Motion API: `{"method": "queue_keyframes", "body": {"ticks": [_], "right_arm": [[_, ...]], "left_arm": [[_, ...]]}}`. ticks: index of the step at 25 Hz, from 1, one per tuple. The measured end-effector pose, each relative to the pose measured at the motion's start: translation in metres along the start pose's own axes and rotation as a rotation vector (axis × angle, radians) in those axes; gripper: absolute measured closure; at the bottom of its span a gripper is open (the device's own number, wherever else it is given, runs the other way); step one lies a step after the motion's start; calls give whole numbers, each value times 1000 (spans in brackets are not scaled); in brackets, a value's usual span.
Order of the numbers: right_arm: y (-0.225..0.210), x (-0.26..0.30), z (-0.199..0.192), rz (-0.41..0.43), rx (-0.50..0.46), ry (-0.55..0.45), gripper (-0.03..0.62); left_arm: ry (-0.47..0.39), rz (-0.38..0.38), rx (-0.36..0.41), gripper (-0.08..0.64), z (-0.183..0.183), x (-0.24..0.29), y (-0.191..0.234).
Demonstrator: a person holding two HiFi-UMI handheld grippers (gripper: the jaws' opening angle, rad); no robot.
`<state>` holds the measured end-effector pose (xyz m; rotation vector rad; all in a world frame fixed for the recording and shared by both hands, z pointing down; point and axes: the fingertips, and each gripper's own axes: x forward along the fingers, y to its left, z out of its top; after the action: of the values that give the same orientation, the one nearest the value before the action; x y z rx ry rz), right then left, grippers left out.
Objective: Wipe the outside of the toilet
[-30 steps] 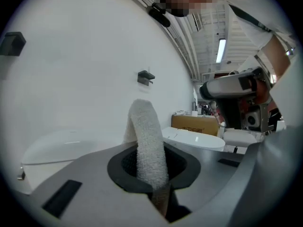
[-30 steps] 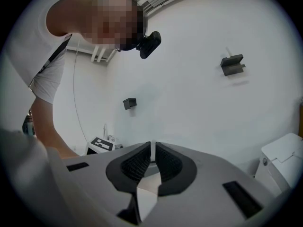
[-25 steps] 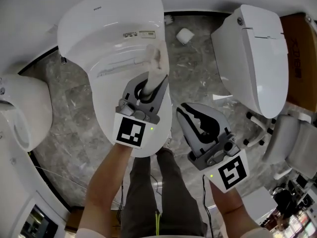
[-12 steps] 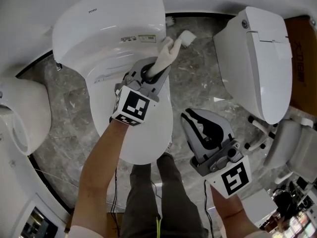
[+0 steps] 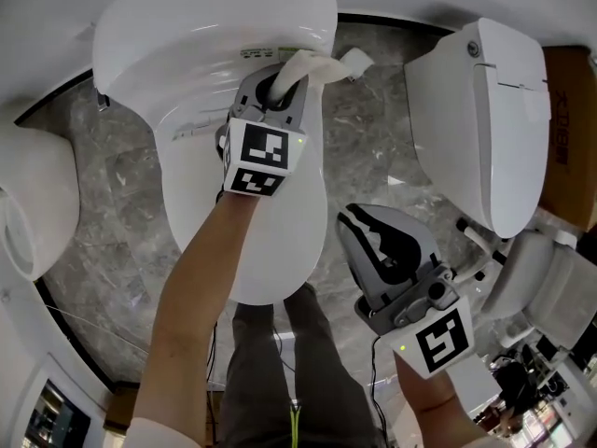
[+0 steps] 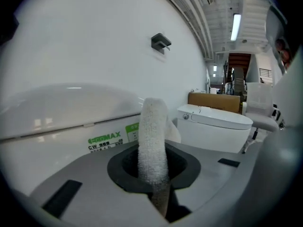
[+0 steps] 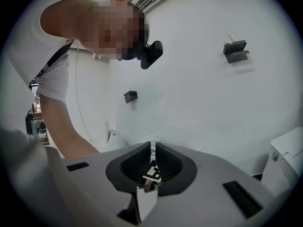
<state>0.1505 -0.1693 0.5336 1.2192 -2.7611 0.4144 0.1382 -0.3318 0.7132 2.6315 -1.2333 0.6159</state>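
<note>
A white toilet (image 5: pixel 244 250) with its lid down fills the middle of the head view, its rear part (image 5: pixel 205 17) at the top. My left gripper (image 5: pixel 280 80) is shut on a white terry cloth (image 5: pixel 306 63) and sits over the toilet's rear right side, beside a green printed label (image 6: pixel 106 141). In the left gripper view the cloth (image 6: pixel 152 141) stands up out of the shut jaws. My right gripper (image 5: pixel 359 217) hangs off the toilet's right side above the floor. It is shut with nothing in it (image 7: pixel 152 148), only a thin slit between the ribbed pads.
A second white toilet (image 5: pixel 485 110) stands at the right, with a brown cardboard box (image 5: pixel 569 129) behind it. Another white fixture (image 5: pixel 28 203) is at the left edge. A small white object (image 5: pixel 357 61) lies on the grey marble floor (image 5: pixel 121 203). The person's legs are below.
My left gripper has carried the cloth from the middle of the lid toward the toilet's rear right side. The right gripper has hardly moved.
</note>
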Motion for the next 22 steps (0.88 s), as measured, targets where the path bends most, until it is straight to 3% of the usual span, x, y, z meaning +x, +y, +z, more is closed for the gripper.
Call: {"method": "queue_keyframes", "body": {"ticks": [7, 22], "right_arm": [[14, 16, 0, 25, 5, 9, 538], [54, 50, 7, 123, -44, 1, 538]], "left_arm": [[4, 71, -107, 503, -11, -3, 21], [21, 199, -177, 503, -33, -46, 83]]}}
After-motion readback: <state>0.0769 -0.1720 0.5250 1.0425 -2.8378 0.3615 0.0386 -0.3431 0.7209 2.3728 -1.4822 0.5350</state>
